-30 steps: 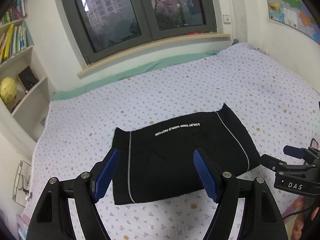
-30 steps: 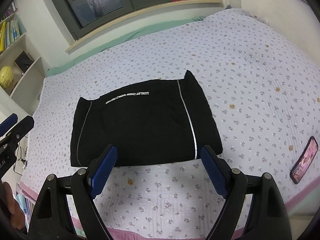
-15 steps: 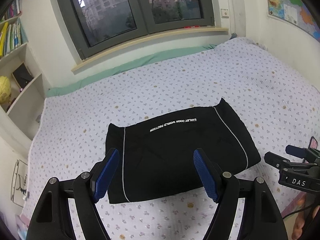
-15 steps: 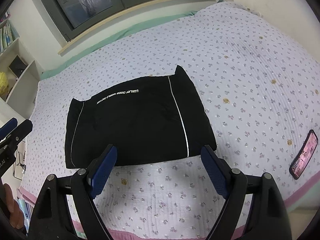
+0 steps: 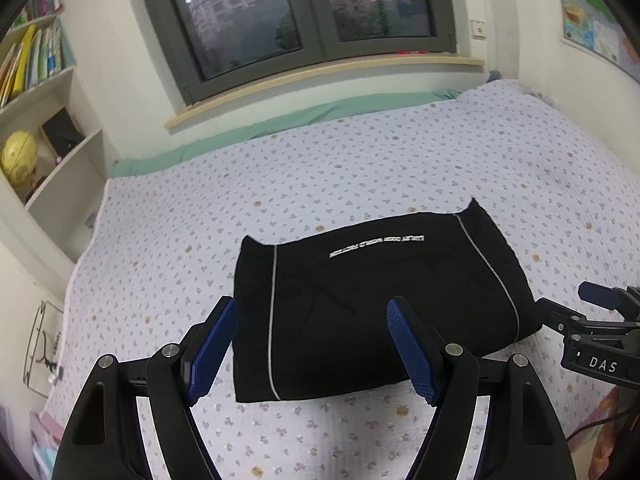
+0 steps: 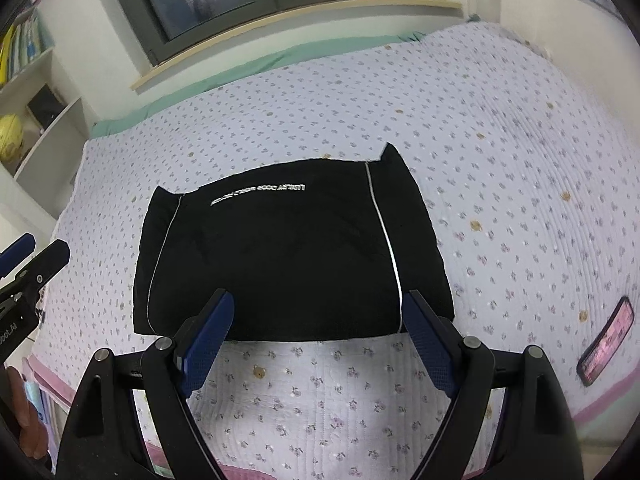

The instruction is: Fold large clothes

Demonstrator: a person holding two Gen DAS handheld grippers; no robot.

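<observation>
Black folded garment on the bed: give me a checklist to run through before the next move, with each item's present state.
1. Black folded garment with thin white stripes lies flat on the floral quilted bedspread: ok.
2. Left claw open, nothing between its blue pads: ok.
3. Right claw open and empty: ok.
4. Both claws in contact with the garment: not ok; they hover near its front edge.
5. Pink-cased phone lies apart from the garment, near the bed's edge: ok.
6. Whether the fold is finished or another is needed: cannot tell.
</observation>
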